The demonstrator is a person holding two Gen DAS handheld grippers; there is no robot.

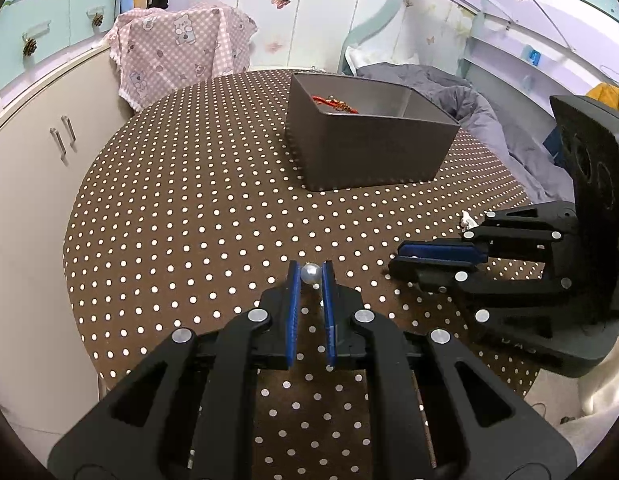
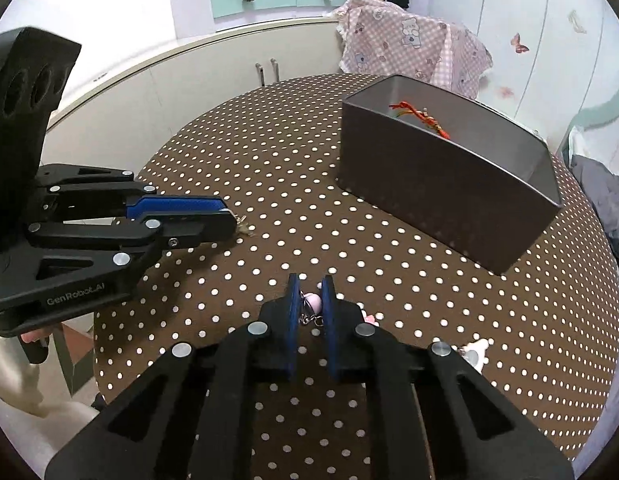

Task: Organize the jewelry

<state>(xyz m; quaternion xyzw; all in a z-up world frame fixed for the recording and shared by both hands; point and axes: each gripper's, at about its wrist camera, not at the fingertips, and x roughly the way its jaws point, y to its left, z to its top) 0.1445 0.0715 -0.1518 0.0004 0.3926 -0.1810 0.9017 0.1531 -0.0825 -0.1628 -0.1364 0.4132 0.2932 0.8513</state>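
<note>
- The pearl bead (image 1: 311, 274) shows clearly only in the left wrist view, pinched at the left claw (image 1: 311, 276) tips just above the dotted surface (image 1: 189, 220).
- The right wrist view alone shows a pink charm (image 2: 312, 301) on a chain, gripped by the right claw (image 2: 311, 298).
- Both claws slant downward, near the grey box (image 1: 369, 148).

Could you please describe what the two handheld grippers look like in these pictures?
Both the left gripper and the right gripper are matte black plastic linkages with silver round rivets and flat blue finger pads. The left body carries white "GenRobot.AI" lettering.

One box (image 1: 369, 152), two hand-held grippers (image 1: 311, 276) (image 2: 311, 292), one red cord (image 1: 334, 104).
</note>
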